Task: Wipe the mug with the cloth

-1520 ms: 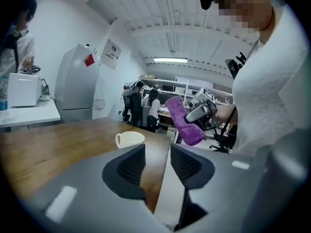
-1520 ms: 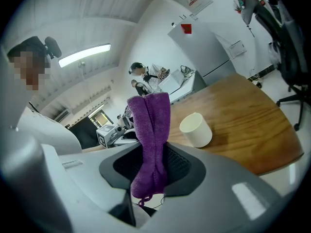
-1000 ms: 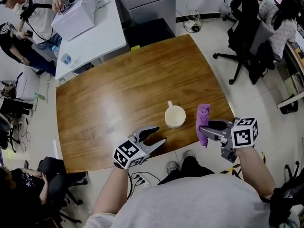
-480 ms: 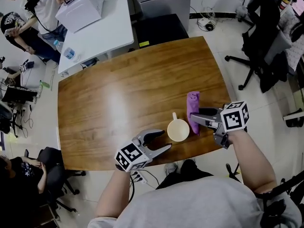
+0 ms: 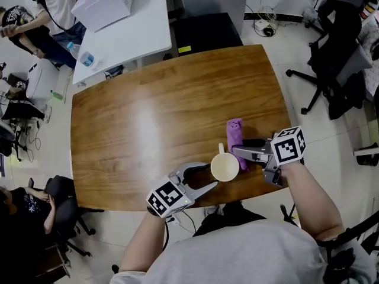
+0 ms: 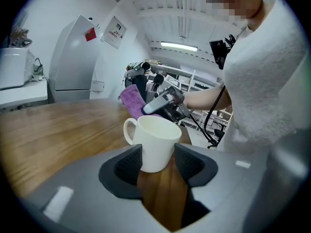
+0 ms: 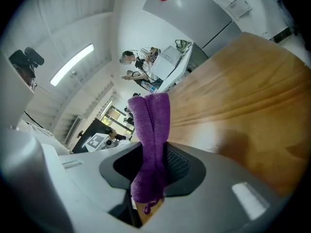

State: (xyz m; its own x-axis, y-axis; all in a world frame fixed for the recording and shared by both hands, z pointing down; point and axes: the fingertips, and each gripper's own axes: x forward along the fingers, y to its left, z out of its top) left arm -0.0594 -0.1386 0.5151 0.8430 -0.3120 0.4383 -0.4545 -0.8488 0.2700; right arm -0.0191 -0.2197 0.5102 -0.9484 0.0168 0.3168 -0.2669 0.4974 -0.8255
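Note:
A cream mug (image 5: 225,167) stands upright near the front edge of the wooden table (image 5: 148,117), its handle turned away from me. My left gripper (image 5: 211,177) is open, and the mug's base (image 6: 155,142) sits between its fingertips (image 6: 158,165). Those jaws have just been closing slightly around the mug, and I see no firm press. My right gripper (image 5: 238,151) is shut on a purple cloth (image 5: 235,136), just right of the mug. In the right gripper view the cloth (image 7: 153,140) is pinched between the jaws (image 7: 156,171) and sticks out beyond them.
A white table (image 5: 133,37) at the back left carries a white box (image 5: 103,5) and a water bottle (image 5: 86,59). Office chairs (image 5: 337,70) stand at the right. People sit at the far left. The mug is close to the table's front edge.
The left gripper has closed in until the mug sits between its fingertips. The right gripper has carried the cloth lower and nearer the mug's right side.

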